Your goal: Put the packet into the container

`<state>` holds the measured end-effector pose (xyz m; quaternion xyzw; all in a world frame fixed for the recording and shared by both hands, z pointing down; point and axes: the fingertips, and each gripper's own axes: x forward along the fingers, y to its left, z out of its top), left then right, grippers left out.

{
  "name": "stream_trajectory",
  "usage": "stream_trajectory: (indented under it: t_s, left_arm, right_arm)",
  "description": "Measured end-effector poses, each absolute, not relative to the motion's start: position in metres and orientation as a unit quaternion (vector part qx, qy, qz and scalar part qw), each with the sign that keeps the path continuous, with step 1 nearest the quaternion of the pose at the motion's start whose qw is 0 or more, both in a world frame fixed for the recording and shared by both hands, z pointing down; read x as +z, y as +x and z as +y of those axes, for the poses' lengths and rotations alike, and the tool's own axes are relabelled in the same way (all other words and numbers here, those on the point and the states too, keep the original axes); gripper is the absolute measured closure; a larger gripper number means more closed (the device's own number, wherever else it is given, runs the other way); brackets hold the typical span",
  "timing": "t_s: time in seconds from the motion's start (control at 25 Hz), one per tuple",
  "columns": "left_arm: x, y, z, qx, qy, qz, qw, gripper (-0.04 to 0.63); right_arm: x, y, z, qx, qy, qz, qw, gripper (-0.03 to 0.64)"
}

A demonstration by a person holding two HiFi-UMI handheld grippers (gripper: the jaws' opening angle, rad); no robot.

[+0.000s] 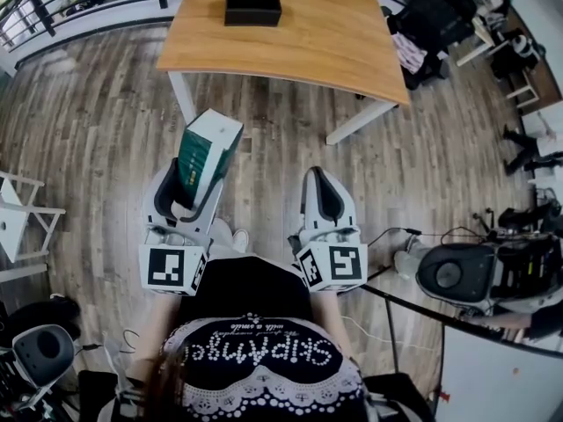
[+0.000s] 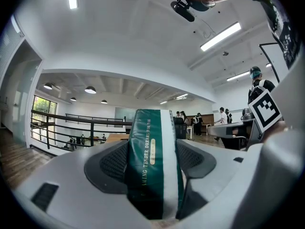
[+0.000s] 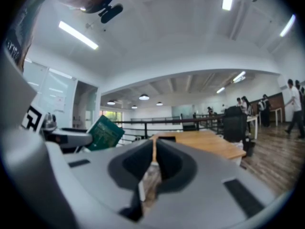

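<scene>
Packet (image 1: 209, 152) clamped upright between your left gripper (image 1: 193, 196) jaws, held clear for carrying. Right gripper (image 1: 324, 193) jaws together, empty, kept spare. Container (image 1: 252, 8) on far table (image 1: 334, 51), well apart from packet: approach likely needed.

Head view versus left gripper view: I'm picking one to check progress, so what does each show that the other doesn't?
Only the head view shows the black container on the wooden table ahead, and the right claw shut with nothing in it. Only the left gripper view shows printed lettering along the narrow edge of the packet, and people standing in the distance. Both show the left claw shut on the green and white packet.
</scene>
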<state>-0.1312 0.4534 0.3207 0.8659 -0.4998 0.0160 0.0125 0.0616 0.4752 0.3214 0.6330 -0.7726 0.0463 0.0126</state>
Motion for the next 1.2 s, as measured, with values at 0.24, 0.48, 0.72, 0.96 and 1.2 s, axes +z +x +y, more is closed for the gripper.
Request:
stream_trajectory:
  t_s: [0.24,0.48,0.72,0.96,1.2]
  left_arm:
    - [0.325,-0.131,0.449,0.02,0.862,-0.507,0.024,0.25]
    - [0.329,-0.128,0.432,0.031,0.862,-0.505,0.03,0.25]
    - [0.33,-0.127,0.392,0.03,0.865,-0.498,0.042,0.25]
    - [0.326,-0.124,0.326,0.028,0.874,-0.483,0.048,0.252]
    - [0.309,-0.131,0.267,0.022,0.886,-0.462,0.036,0.253]
  right_arm:
    - [0.33,0.076,0.475,0.059,0.637,-0.769,0.016,0.575]
    - [0.333,0.083,0.46,0.07,0.64,-0.765,0.008,0.575]
    - [0.337,0.085,0.429,0.084,0.647,-0.757,0.011,0.575]
    - [0.334,0.082,0.372,0.092,0.657,-0.748,0.012,0.575]
    - [0.32,0.064,0.32,0.087,0.665,-0.741,0.008,0.575]
